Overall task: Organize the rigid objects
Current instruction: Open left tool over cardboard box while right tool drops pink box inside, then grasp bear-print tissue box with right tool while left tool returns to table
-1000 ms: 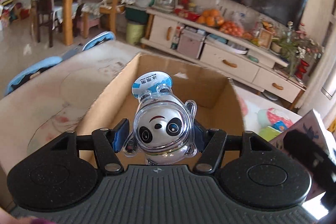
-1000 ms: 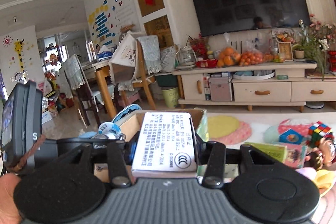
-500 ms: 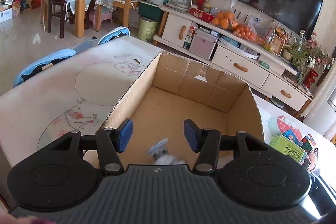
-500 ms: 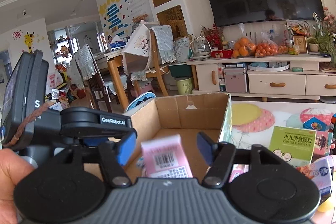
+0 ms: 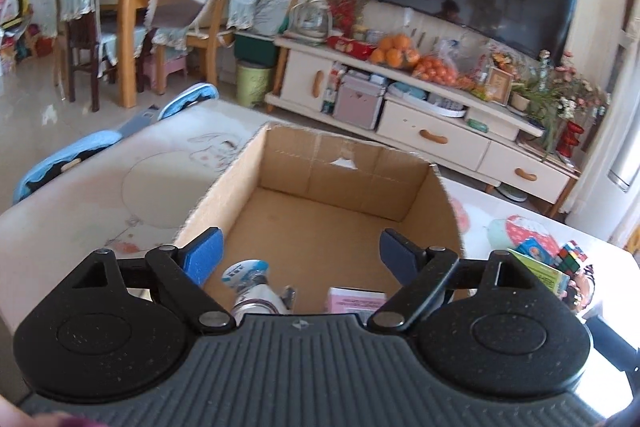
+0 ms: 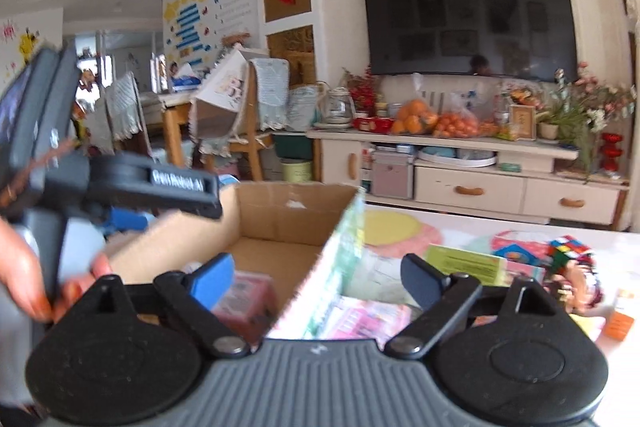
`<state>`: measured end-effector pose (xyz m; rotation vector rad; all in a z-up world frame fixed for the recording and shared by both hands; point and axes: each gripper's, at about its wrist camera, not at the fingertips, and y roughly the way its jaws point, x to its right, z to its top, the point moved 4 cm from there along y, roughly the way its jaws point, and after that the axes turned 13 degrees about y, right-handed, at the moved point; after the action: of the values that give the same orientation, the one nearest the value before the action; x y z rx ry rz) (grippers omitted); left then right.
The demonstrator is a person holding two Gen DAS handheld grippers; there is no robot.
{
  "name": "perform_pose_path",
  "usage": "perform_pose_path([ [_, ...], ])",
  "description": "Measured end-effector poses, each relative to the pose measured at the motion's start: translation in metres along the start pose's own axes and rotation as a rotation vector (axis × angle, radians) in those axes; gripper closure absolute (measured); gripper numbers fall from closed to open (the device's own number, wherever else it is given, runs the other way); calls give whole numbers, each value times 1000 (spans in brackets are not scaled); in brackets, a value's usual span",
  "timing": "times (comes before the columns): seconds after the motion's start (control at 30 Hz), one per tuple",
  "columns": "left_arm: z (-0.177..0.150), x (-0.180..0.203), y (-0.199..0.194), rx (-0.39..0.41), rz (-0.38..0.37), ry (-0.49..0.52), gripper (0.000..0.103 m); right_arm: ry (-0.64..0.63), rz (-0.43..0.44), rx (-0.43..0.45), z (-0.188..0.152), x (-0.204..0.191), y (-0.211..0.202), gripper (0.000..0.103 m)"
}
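Two empty grippers, your left gripper (image 5: 300,251) and right gripper (image 6: 318,277), hang spread wide over the cardboard box (image 5: 340,163), where the panda toy (image 5: 256,289) and pink carton (image 5: 354,301) lie inside.

My left gripper (image 5: 300,251) let go panda toy (image 5: 256,287); my right gripper (image 6: 316,275) dropped pink box (image 5: 354,301); both now lying in cardboard box (image 5: 344,163) at 6 o'clock; jaws spread wide.

Dark television (image 6: 468,23) hung on a cream wall, low white cabinet (image 6: 472,179) beneath, wooden dining table (image 5: 120,39) and chairs stood left, glossy pale floor (image 5: 36,123).
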<state>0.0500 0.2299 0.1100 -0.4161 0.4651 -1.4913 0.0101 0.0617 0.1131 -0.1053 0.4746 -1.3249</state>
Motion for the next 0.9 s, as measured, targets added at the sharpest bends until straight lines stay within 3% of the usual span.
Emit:
perform_pose_path([
  [0.2,0,9,-6,53,-25,21,0,-70,-70,2,-13,13,-4,8],
  [0.43,2,19,-7,195,-27,4,0,-74,-120,16,-19,34,-5,6],
  [0.57,0,30,4,206,-40,42,0,-59,-155,18,-22,48,-3,6],
  [0.9,-3,37,19,202,68,164,0,-87,-237,1,-38,86,16,5],
])
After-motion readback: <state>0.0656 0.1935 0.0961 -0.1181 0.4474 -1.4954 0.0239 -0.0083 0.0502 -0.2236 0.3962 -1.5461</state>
